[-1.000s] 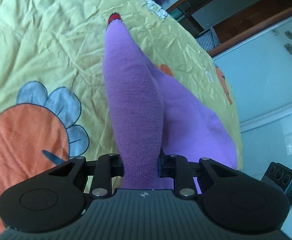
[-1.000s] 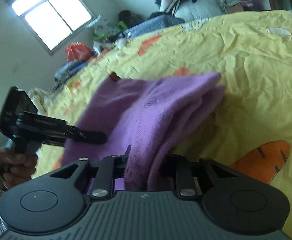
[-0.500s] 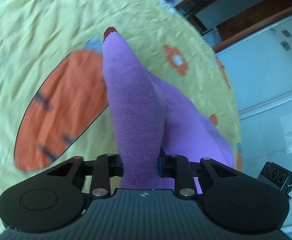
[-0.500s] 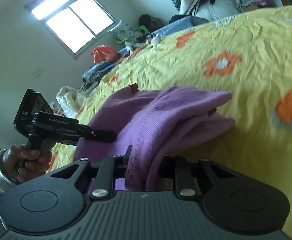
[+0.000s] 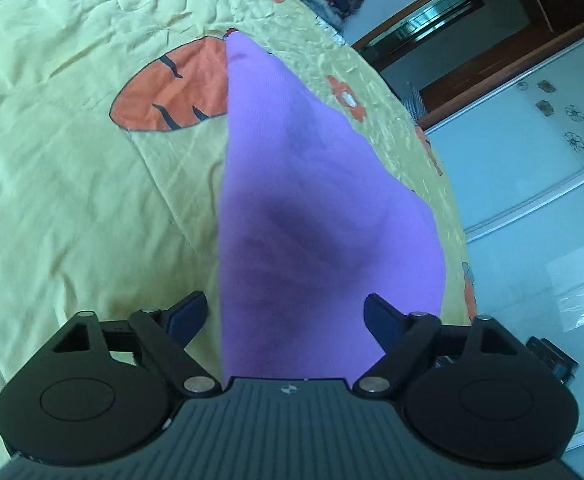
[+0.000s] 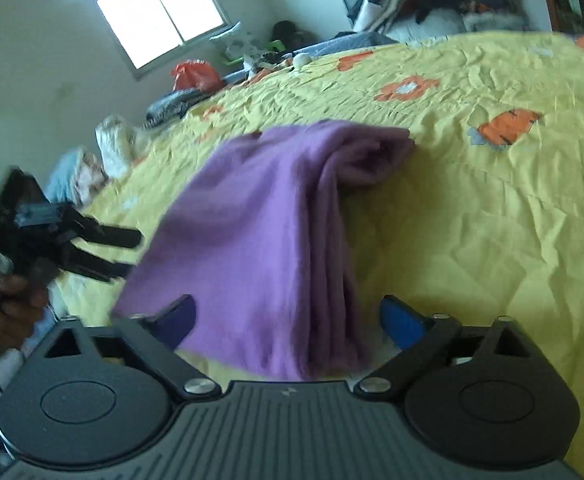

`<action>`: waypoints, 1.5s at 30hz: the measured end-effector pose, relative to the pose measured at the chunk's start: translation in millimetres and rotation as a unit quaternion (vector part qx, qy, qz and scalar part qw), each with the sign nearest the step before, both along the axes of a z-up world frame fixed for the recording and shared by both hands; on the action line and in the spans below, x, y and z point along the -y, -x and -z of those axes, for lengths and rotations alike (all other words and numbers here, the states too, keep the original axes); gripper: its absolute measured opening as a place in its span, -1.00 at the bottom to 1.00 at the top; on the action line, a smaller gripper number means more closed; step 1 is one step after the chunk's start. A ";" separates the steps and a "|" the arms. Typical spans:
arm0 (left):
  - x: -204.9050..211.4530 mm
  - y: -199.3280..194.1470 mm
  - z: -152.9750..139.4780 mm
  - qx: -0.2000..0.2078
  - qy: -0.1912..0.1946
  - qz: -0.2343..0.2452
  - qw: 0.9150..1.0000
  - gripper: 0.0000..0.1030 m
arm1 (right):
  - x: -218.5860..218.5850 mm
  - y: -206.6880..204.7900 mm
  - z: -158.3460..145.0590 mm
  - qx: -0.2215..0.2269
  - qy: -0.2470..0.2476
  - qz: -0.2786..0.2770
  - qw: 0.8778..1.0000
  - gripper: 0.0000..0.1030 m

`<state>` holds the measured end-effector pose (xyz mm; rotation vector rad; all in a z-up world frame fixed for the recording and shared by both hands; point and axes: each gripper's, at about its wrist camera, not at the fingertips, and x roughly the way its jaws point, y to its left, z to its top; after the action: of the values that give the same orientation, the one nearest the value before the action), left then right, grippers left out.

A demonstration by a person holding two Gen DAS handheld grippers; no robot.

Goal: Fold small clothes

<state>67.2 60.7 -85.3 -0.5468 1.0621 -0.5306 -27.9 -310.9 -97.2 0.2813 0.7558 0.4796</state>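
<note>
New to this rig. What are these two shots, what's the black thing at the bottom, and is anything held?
There is no robot. A person holds a two-finger gripper in each hand, each with a fisheye camera looking along its fingers. The black shape at the bottom is that gripper's own body. One picture is from the left gripper, the other from the right gripper. The right view also shows the person's hand holding the left one. A purple garment lies on a yellow bedspread. It sits between both pairs of jaws, but neither pinches it: the left jaws are opening and the right stand apart.
</note>
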 end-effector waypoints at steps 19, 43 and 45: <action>-44.4 18.4 13.5 -0.095 0.032 0.037 0.994 -0.44 | 23.0 24.6 -12.3 -0.067 -0.064 0.009 0.996 -0.28; 36.2 -161.0 -32.7 0.141 -0.171 0.004 0.975 -0.93 | 24.4 -159.1 -26.3 0.012 -0.059 0.051 0.997 -0.80; 39.3 -159.8 -35.3 0.156 -0.193 0.008 0.969 -0.94 | 9.8 -159.0 -36.8 0.040 -0.014 0.051 0.998 -0.80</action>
<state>227.0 21.4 -50.0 -0.1040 0.8381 -0.3936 131.0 -320.7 -60.5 0.3228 0.6546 0.4029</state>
